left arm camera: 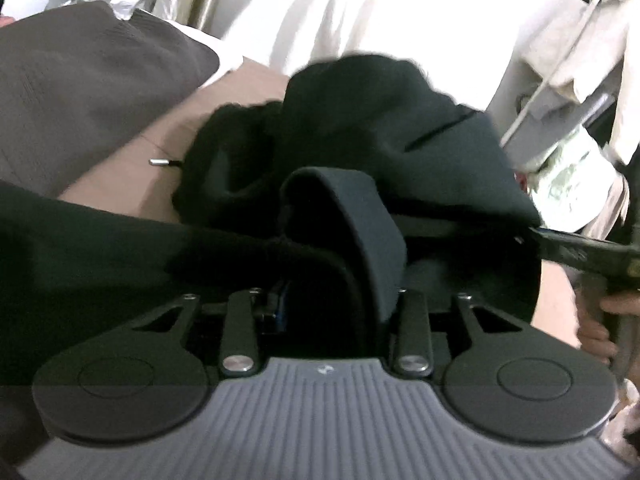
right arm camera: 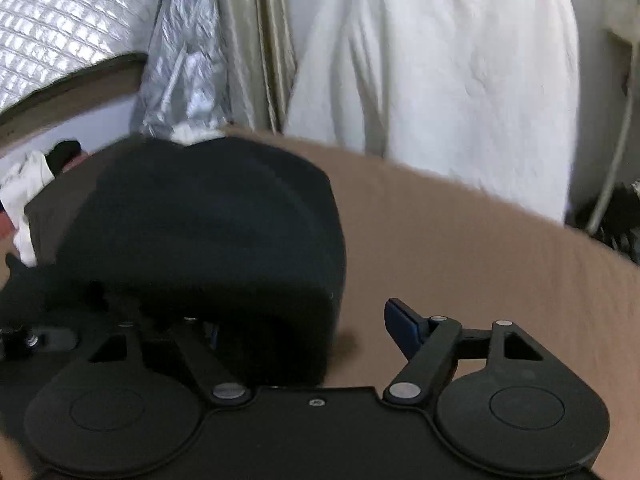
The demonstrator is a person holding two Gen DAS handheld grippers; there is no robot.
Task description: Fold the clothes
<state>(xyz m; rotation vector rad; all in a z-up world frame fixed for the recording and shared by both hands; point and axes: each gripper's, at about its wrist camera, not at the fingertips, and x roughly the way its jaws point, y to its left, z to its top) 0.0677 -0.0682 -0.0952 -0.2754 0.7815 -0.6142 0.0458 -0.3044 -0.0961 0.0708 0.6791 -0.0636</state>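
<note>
A black garment (left arm camera: 360, 128) lies bunched on the tan surface (left arm camera: 132, 176). One fold of it (left arm camera: 372, 240) rises from between the fingers of my left gripper (left arm camera: 332, 304), which is shut on the cloth; the fingertips are buried under it. At the right edge, the other gripper (left arm camera: 580, 252) reaches the garment's corner, with a hand (left arm camera: 600, 320) behind it. In the right wrist view the black garment (right arm camera: 208, 240) covers the left finger of my right gripper (right arm camera: 308, 324). Its blue right pad (right arm camera: 400, 328) stands bare over the tan surface (right arm camera: 460, 248), and the jaws are wide open.
A grey-brown garment (left arm camera: 80, 80) lies at the back left. A metal-tipped drawstring (left arm camera: 158, 162) pokes out of the black cloth. White fabric (right arm camera: 440, 60) hangs behind, with silver foil sheeting (right arm camera: 60, 32) and a pale curtain (right arm camera: 248, 40) to the left.
</note>
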